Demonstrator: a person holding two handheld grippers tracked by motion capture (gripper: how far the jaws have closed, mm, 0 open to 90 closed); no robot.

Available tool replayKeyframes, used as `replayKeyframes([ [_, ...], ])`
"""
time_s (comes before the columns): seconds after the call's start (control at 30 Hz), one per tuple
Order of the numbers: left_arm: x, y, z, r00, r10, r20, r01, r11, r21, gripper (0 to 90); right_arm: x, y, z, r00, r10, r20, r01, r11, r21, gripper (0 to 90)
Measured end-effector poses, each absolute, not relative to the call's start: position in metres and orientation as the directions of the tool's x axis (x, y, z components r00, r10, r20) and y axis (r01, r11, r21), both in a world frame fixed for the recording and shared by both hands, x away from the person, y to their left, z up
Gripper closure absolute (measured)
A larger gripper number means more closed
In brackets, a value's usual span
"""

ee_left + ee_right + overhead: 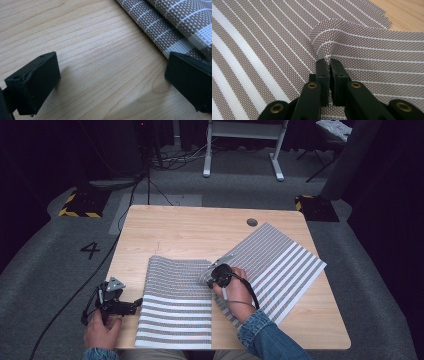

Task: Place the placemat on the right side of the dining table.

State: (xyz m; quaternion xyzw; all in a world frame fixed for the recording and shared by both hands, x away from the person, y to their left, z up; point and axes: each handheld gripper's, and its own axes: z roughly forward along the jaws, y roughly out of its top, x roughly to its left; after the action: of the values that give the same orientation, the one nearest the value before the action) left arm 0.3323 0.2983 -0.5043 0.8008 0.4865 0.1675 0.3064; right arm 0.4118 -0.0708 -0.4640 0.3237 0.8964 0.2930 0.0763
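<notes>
Centrally, a raised fold of the striped mat (337,32) is pinched by the right gripper (329,62) directly ahead of it. Beside the mat's edge, the left gripper (110,82) is held wide over the desk (95,50).

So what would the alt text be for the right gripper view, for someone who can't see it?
The right gripper, its two black jaws shut, pinches a raised fold of a brown woven placemat with white stripes. The mat buckles upward just beyond the jaw tips, and a corner of the pale wooden table shows at the top right.

The mat (175,305) runs past the bottom edge in the high view. The right gripper (329,61) hides the pinched fold. Its tips are covered by the hand (235,292) there.
</notes>
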Motion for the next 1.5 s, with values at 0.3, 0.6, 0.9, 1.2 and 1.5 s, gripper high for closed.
replayKeyframes([
  [0.3,0.332,0.298,-0.504,0.47,0.882,-0.03,0.677,-0.338,0.654,0.0,0.381,-0.099,-0.433,-0.864,0.504,0.013,0.414,0.694,0.588,85.5],
  [0.6,0.333,0.297,-0.505,0.464,0.885,-0.034,0.676,-0.329,0.66,0.1,0.348,-0.155,-0.422,-0.865,0.496,0.069,0.435,0.676,0.595,83.6],
  [0.9,0.333,0.297,-0.505,0.464,0.885,-0.031,0.674,-0.33,0.661,0.1,0.32,-0.203,-0.425,-0.859,0.501,0.103,0.46,0.669,0.584,88.5],
  [1.2,0.333,0.297,-0.505,0.465,0.885,-0.031,0.674,-0.331,0.66,0.1,0.304,-0.222,-0.432,-0.79,0.6,0.123,0.537,0.582,0.611,56.1],
  [1.5,0.333,0.297,-0.505,0.461,0.887,-0.033,0.675,-0.327,0.662,0.1,0.273,-0.228,-0.465,-0.719,0.693,0.047,0.599,0.584,0.548,35.0],
])
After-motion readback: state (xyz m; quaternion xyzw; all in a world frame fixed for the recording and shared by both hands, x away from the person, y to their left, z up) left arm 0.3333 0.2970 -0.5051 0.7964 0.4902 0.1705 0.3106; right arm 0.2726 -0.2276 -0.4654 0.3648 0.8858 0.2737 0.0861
